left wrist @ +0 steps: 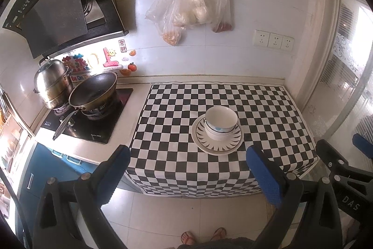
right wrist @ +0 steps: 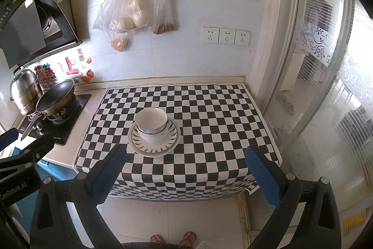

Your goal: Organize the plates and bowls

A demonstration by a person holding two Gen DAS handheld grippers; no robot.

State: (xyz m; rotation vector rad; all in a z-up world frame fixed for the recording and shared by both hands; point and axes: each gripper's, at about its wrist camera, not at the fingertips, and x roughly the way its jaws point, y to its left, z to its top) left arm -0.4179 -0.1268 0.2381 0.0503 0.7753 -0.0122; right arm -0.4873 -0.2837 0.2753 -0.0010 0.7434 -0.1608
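Two white bowls (left wrist: 221,123) (right wrist: 152,123) are nested one inside the other, the lower one with blue marks. They stand on stacked plates (left wrist: 218,147) (right wrist: 153,148) with a dark leaf pattern round the rim. The stack rests mid-way on a black-and-white checkered cloth (left wrist: 268,113) (right wrist: 221,120). My left gripper (left wrist: 188,169) is open, held back from the counter's front edge, nothing between its blue pads. My right gripper (right wrist: 185,169) is open too, also in front of the counter and empty. The right gripper's arm shows at the right edge of the left wrist view.
A gas hob (left wrist: 93,118) at the left carries a dark wok (left wrist: 94,90) and a steel steamer pot (left wrist: 52,83). An extractor hood (left wrist: 58,6) hangs above. Plastic bags (left wrist: 191,8) hang on the wall, near sockets (left wrist: 274,40). A glass door (right wrist: 326,85) stands at right. A person's sandalled feet (left wrist: 202,237) show below.
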